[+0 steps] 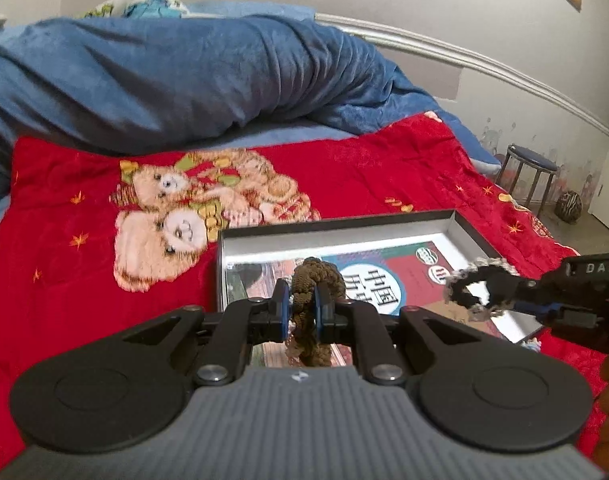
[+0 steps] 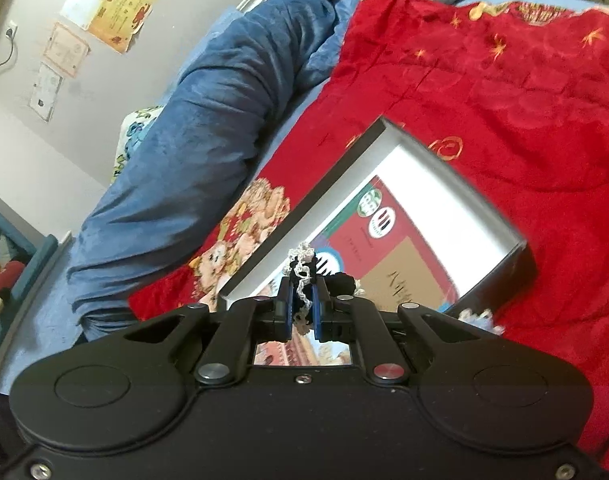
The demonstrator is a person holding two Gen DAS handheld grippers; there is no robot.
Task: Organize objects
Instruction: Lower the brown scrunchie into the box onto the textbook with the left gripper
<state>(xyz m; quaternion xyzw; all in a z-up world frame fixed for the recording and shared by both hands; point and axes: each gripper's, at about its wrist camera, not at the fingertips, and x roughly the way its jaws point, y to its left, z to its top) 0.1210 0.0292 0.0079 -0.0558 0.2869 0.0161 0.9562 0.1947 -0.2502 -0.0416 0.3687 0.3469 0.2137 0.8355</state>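
So both are mid-drop-off: left gripper [image 1: 300, 312] pinches a brown scrunchie [image 1: 314, 280], right gripper [image 2: 302, 308] a black-and-white scrunchie [image 2: 302, 266], both over the open box [image 1: 336, 234] on the bed. Next I'd lower and release.

Soft, even indoor light fills both views, with no hard shadows. The white floor of the box [image 2: 456, 200] ahead of the right claw [image 2: 303, 304] glares and its edges smear with motion blur. Fisheye bending curves the bed rail [image 1: 444, 50] and darkens the corners.
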